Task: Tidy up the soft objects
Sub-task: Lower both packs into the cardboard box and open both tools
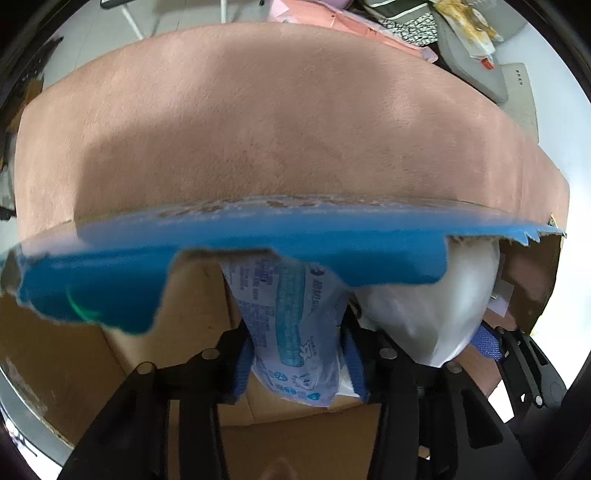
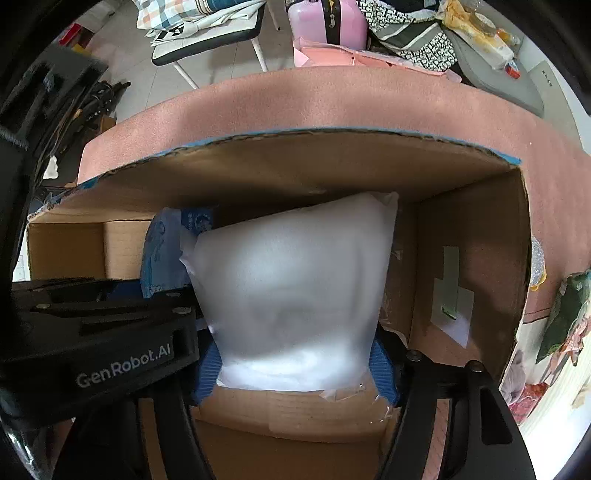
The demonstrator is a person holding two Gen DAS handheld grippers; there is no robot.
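My left gripper [image 1: 299, 369] is shut on a blue printed soft pack [image 1: 291, 325] and holds it inside an open cardboard box [image 1: 184, 295] whose blue flap [image 1: 258, 243] crosses the view. My right gripper [image 2: 295, 369] is shut on a white soft packet [image 2: 295, 295] and holds it inside the same box [image 2: 469, 240]. The white packet shows to the right of the blue pack in the left wrist view [image 1: 424, 295]. The blue pack shows to the left of the white one in the right wrist view [image 2: 162, 254], with the left gripper's black body [image 2: 110, 332] in front of it.
The box stands on a pink cloth-covered table [image 1: 277, 122]. Beyond the table are a chair with folded clothes [image 2: 207, 26], a pink suitcase [image 2: 325, 18] and piled fabrics [image 2: 413, 37]. Colourful cloths [image 2: 561, 325] lie at the right edge.
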